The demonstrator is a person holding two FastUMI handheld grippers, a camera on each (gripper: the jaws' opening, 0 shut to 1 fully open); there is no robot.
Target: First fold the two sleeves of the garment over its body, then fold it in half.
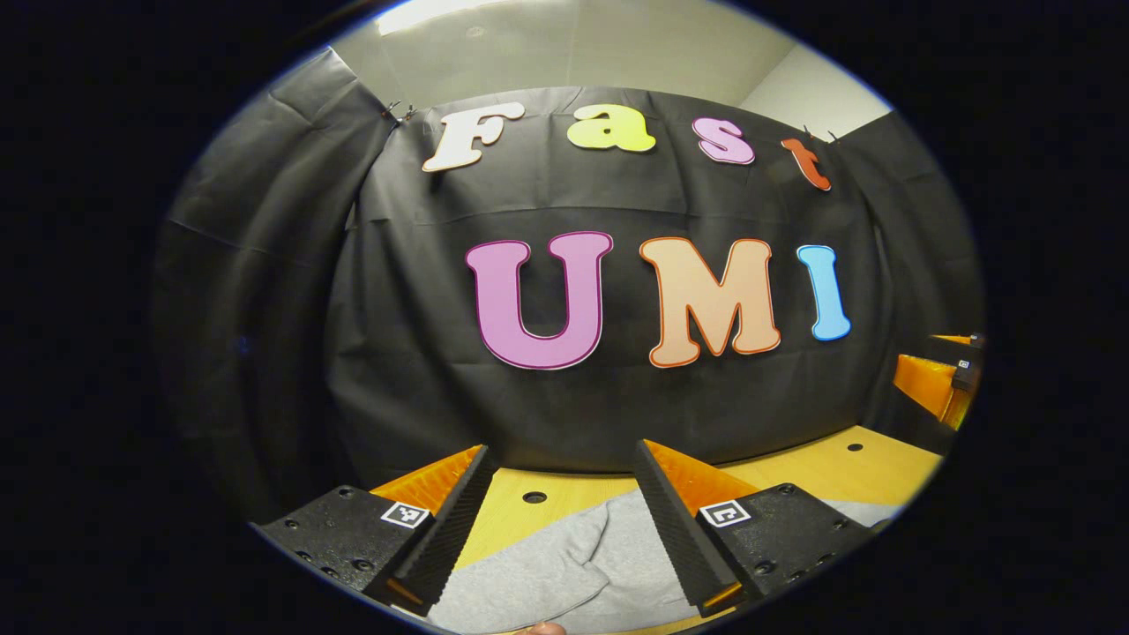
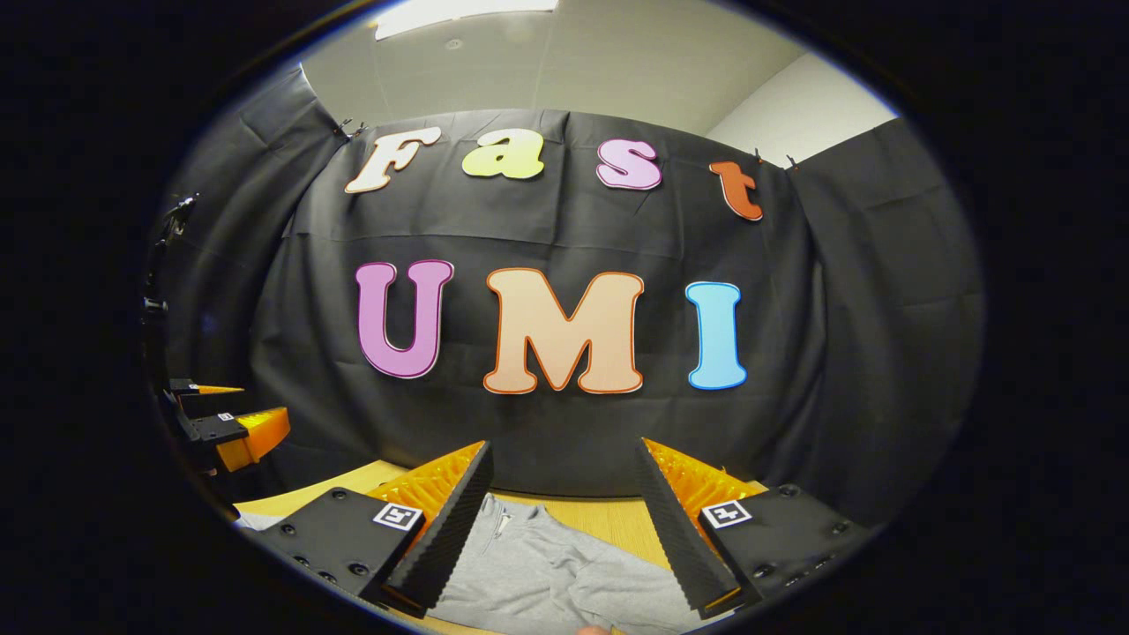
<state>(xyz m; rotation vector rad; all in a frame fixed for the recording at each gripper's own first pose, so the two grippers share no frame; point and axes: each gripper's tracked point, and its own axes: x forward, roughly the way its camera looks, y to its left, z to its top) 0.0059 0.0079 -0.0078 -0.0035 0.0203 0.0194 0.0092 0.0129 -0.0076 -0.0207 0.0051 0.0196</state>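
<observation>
Both grippers hover above the garment — grey, lying on the wooden table. Left gripper has its fingers spread apart, gripping nothing. Right gripper likewise — cloth beneath its gap.

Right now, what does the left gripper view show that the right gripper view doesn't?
Left gripper view: round holes in the table, and the right gripper far off at the side. Right gripper view: the left gripper far off at the side. Both: a grey garment lying on the wooden table, under that gripper's own open fingers.
</observation>
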